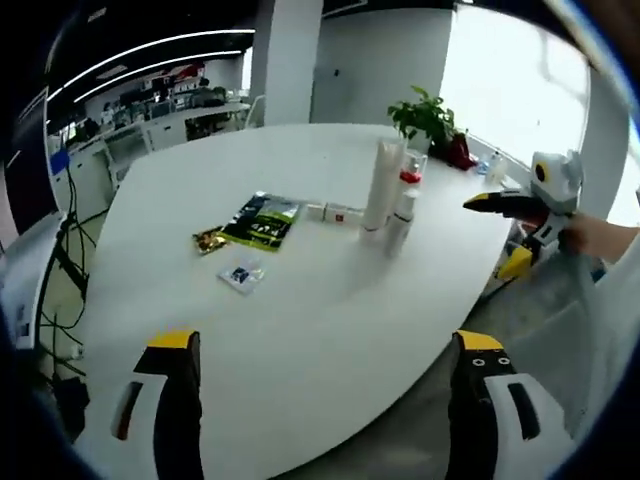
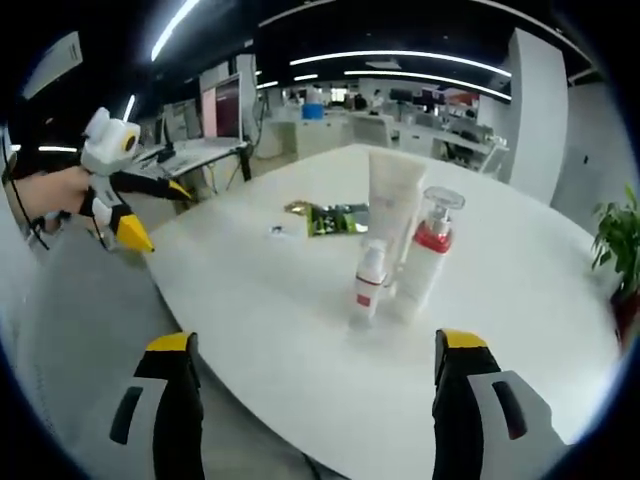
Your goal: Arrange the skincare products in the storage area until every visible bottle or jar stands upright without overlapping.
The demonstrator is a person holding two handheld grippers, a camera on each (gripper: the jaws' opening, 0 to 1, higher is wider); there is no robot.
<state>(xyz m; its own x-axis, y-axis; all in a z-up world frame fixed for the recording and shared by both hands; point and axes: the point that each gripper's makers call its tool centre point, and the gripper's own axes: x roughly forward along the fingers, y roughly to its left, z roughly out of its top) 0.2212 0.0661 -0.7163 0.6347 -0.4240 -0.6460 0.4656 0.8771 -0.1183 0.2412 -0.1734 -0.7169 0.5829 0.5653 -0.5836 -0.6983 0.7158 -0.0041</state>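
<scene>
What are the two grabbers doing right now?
Left gripper: open, holding nothing.
Right gripper: open, holding nothing.

The desk (image 2: pixel 300 330) lies bare between its near edge and three upright containers clustered close together: a tall tube (image 2: pixel 392 215), a pump bottle (image 2: pixel 428 255) and a small bottle (image 2: pixel 368 285), leaving little gap among them. Flat packets (image 1: pixel 258 222) and small boxes (image 1: pixel 335 212) lie apart to one side, with open surface beyond.
</scene>
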